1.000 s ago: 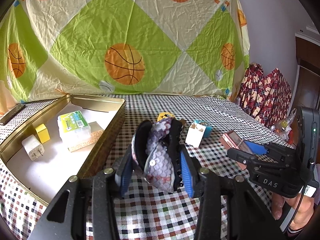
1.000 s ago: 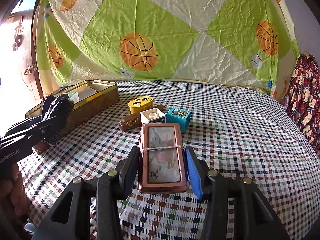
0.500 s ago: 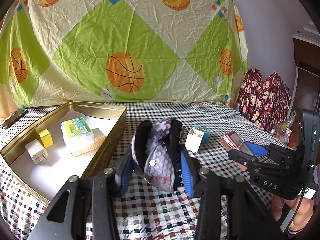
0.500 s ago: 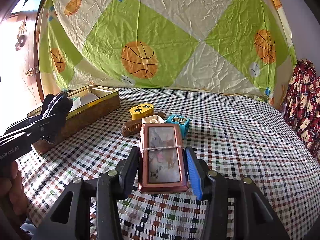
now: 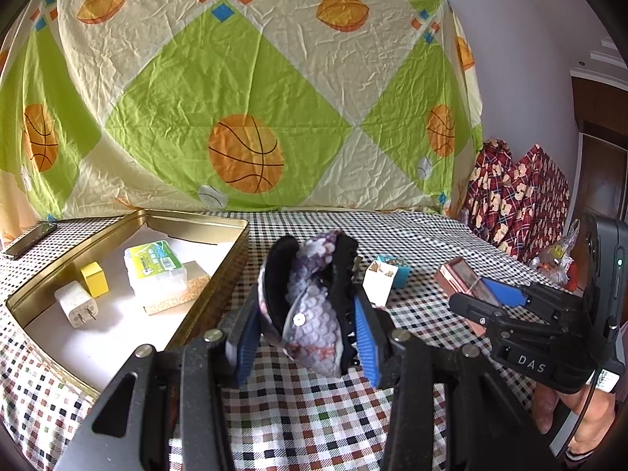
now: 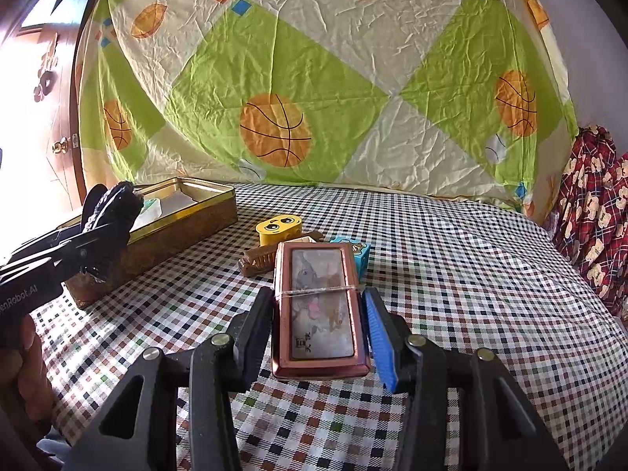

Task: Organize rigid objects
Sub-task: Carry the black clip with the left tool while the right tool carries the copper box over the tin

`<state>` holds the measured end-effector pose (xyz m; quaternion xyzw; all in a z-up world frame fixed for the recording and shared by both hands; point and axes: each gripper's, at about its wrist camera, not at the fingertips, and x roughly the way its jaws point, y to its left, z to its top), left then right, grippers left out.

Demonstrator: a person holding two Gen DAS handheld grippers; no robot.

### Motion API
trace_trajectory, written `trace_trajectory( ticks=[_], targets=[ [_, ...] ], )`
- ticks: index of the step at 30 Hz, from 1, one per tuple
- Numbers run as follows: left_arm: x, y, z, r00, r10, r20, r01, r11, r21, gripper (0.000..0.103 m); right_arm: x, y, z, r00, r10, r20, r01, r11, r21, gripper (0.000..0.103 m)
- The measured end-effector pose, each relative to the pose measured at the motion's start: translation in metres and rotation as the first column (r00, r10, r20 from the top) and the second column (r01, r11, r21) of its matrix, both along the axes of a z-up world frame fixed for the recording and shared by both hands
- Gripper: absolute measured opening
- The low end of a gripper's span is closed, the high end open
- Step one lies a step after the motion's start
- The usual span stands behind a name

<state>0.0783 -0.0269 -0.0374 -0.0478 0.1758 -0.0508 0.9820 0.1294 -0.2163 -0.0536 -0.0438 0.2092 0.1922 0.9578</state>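
Note:
My left gripper (image 5: 306,308) is shut on a black hair claw clip (image 5: 314,325) with a scaly patterned cover, held above the checked cloth just right of the gold tin tray (image 5: 225,271). In the right wrist view that clip (image 6: 114,204) shows at the far left, in front of the tray (image 6: 176,231). My right gripper (image 6: 320,308) is shut on a flat copper-pink box (image 6: 320,302) with a picture lid and a rubber band round it. The left wrist view shows this box (image 5: 457,274) at the right, in the right gripper (image 5: 488,294).
The tray holds a white plug (image 5: 76,308), a yellow cube (image 5: 94,278), a green-labelled plastic box (image 5: 155,271) and a beige box (image 5: 176,296). On the cloth lie a yellow toy (image 6: 278,229), a brown bar (image 6: 259,261), a white box (image 5: 378,280) and a blue cube (image 6: 361,257). Red plaid bags (image 5: 518,212) stand right.
Both views have tipped upward a little, so the table sits lower in frame. The clip and the pink box stay gripped as before.

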Motion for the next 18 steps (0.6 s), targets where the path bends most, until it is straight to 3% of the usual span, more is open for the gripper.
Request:
trace_trajectory(
  ticks=[18],
  targets=[
    [-0.01,-0.004,0.005,0.998,0.012,0.058,-0.014,1.0,0.028,0.042,-0.016,-0.002,0.005,0.997,0.0,0.077,-0.001,1.0,0.013,0.049]
  ],
)
